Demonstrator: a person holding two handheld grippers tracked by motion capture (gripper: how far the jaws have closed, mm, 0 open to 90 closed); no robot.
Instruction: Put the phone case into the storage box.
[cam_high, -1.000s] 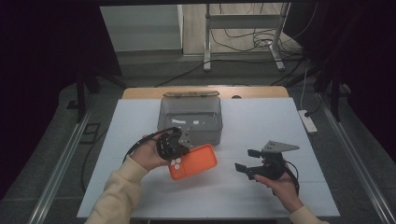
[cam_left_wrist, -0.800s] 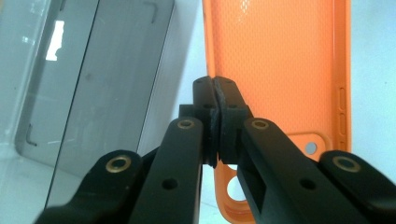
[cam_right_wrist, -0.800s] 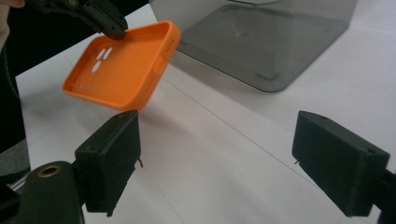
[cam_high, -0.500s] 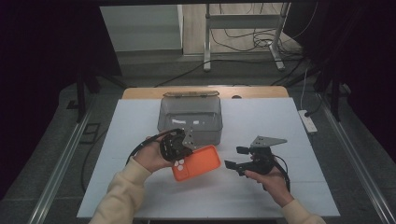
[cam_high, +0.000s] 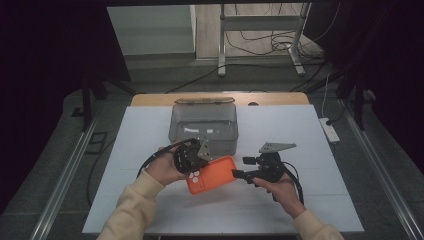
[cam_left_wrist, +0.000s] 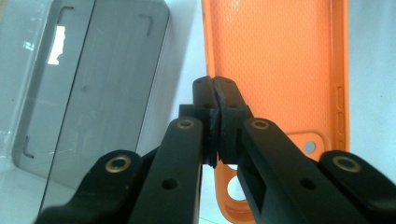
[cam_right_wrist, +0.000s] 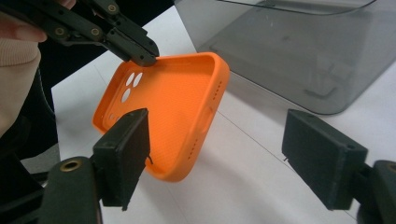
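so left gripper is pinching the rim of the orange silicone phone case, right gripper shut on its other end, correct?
Not quite: the right gripper is open, its jaws apart around the orange silicone phone case's end, per the right gripper view. The left gripper does pinch the rim.

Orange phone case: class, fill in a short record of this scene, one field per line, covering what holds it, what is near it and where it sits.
Item: orange phone case, inner side up
Held by: left gripper, shut on the case's rim near the camera holes
Right gripper: open, jaws have just been closing, one side of the case between them, pads not pressing
Nearby: grey transparent box, behind the case
Surface: white table
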